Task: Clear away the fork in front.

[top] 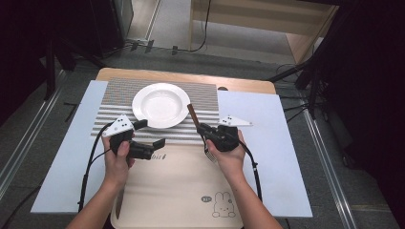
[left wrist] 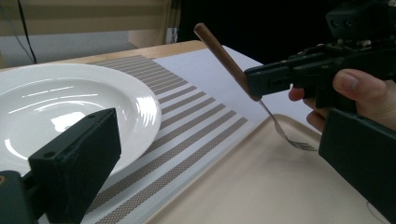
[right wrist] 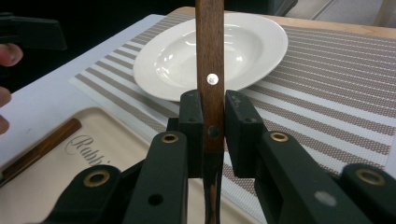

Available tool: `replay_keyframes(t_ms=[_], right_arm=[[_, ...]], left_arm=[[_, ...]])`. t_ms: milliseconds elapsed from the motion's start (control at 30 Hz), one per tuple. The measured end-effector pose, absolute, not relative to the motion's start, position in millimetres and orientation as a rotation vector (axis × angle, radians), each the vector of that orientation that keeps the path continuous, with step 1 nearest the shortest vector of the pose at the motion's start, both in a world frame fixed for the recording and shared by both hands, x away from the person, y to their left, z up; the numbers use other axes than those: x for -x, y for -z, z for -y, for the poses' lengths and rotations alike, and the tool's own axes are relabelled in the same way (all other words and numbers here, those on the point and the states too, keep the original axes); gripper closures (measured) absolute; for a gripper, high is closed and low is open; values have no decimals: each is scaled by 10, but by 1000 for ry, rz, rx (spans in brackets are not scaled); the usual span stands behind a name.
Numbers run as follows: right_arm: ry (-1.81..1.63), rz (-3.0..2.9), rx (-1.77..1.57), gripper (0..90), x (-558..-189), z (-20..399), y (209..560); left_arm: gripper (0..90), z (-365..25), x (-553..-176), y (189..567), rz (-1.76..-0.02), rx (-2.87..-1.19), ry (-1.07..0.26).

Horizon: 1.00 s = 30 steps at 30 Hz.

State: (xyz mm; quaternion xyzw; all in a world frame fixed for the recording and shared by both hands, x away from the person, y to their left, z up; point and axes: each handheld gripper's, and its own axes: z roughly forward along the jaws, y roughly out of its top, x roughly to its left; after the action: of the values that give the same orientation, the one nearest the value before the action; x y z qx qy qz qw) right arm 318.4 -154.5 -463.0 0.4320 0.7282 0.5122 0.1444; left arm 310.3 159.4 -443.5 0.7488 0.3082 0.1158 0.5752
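right gripper (top: pixel 206 130) was clamped on the wooden handle of a fork (left wrist: pixel 233 74), pads pinching just below the handle's rivet, tines hanging down over the beige tray (top: pixel 181 191) and apparently clear of it. the handle pointed up toward the white plate (top: pixel 161 105) on the striped placemat (top: pixel 205 95). risk noted: the grip sat on a narrow, smooth handle, so the fork could pivot or slide between the pads if swung; the tines could catch the tray rim, and the handle could strike the plate. left gripper (top: pixel 150 133) stood spread and empty near the plate's edge. a wooden-handled utensil (right wrist: pixel 39 149) lay on the tray. tray print read partly "rabbi", beside a rabbit drawing (top: pixel 224 205).
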Motion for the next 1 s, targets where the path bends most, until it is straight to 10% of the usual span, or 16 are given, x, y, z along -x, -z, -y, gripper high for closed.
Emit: replay_keyframes(t_ms=[400,1000], right_arm=[[-1518,-2110,-1190,766,-2992,1484,4642],[-1575,-2114,-1127,766,-2769,1396,4628]], left_arm=[[0,-1416,-3174,4404,-739,-1719,-147],[280,-1088,-3205,4394,-848,-1687,-38]])
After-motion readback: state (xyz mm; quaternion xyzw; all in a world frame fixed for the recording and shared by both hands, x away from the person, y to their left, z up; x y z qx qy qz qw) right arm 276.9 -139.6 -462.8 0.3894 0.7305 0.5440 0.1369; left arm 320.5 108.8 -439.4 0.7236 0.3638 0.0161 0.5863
